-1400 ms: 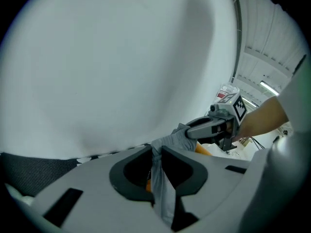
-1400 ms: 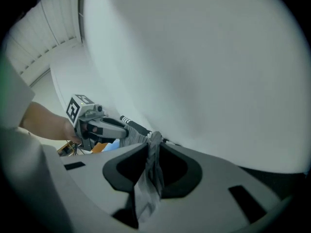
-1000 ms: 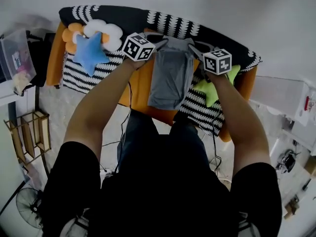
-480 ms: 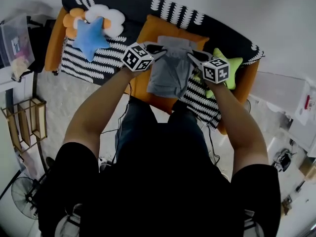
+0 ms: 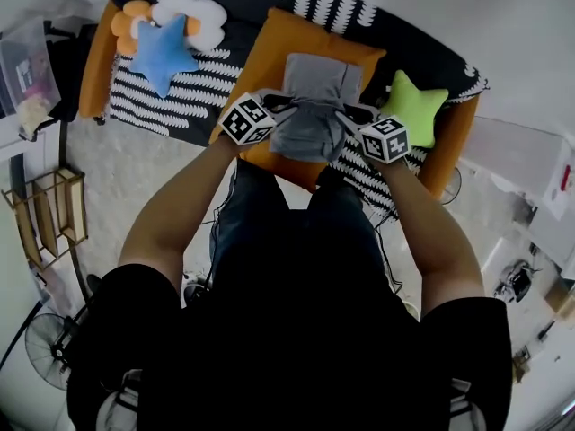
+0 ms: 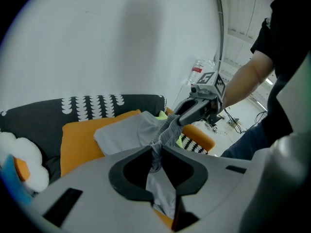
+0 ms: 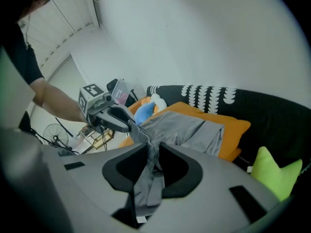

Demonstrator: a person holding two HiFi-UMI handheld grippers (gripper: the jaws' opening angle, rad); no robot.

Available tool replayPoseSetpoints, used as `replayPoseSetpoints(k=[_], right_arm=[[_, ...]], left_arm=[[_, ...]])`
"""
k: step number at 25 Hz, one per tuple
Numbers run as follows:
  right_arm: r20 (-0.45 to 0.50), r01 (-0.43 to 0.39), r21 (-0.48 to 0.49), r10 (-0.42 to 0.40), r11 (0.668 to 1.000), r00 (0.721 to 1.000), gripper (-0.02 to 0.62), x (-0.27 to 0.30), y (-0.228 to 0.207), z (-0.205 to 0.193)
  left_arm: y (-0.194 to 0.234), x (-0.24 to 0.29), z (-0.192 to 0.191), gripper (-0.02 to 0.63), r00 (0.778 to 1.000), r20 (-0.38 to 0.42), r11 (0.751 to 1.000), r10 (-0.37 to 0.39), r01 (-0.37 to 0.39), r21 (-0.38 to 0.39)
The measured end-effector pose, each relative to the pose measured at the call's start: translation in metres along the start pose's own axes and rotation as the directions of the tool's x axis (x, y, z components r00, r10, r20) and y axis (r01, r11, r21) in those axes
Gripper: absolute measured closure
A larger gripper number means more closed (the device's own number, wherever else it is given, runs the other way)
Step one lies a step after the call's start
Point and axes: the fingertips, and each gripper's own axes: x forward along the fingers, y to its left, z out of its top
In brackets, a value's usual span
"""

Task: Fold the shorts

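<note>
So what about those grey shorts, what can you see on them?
The shorts are plain grey and look like soft, thin cloth. Their far part lies flat on the orange cushion on the sofa. The near edge is lifted and bunched up. The left gripper pinches one corner and the right gripper pinches the other, so wrinkled cloth sags between them. A small white label hangs from the end held in the right gripper.

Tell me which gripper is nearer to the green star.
Right. The right gripper is close beside the green star, gripping the shorts; the left gripper grips their other side, farther away.
</note>
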Motion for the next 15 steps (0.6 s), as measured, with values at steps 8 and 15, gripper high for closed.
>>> replayPoseSetpoints(k=[8,15], right_arm=[[-0.073,-0.010,-0.029,0.008,1.000,0.997,0.512,0.009,0.015,-0.046],[-0.125,-0.029,-0.069,0.020,0.997,0.992,0.514,0.015,0.025,-0.072]], left_arm=[[-0.017,0.005,-0.032,0.526,0.999,-0.039,1.000,-0.014,0.014,-0.004],[-0.031,0.010,-0.060,0.526,0.996,-0.083,1.000,-0.021,0.023,0.018]])
